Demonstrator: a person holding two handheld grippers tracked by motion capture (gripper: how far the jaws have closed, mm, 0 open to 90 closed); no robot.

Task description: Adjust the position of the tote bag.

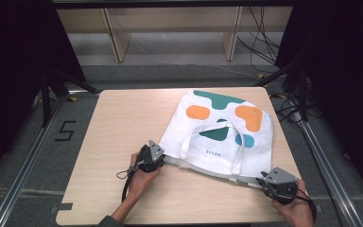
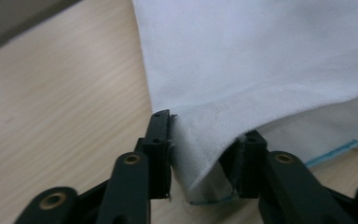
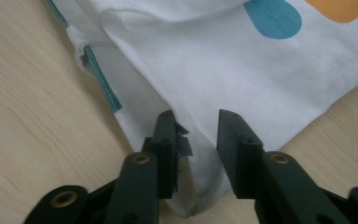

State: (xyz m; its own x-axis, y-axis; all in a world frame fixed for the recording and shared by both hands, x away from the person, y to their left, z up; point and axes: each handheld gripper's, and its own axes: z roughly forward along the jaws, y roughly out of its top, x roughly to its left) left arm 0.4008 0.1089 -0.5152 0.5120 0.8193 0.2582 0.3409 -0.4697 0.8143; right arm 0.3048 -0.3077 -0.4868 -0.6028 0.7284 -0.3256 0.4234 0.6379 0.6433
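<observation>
Both grippers, left gripper (image 1: 162, 158) and right gripper (image 1: 261, 180), straddle the tote bag's (image 1: 217, 124) near-edge corners with jaws apart; closing likely comes next.

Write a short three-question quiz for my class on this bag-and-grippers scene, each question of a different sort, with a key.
1. True or false: the white tote bag lies flat on the wooden table with its handles facing the person.
2. Multiple choice: where is the left gripper? A) on a handle B) at the bag's near corner, by its opening C) away from the bag.
3. Fill in: the blobs printed on the bag are orange, teal and ____.

Key
1. True.
2. B. Its jaws stand apart with the fabric corner between them; the right gripper stands likewise at the other near corner.
3. Blue.
</observation>
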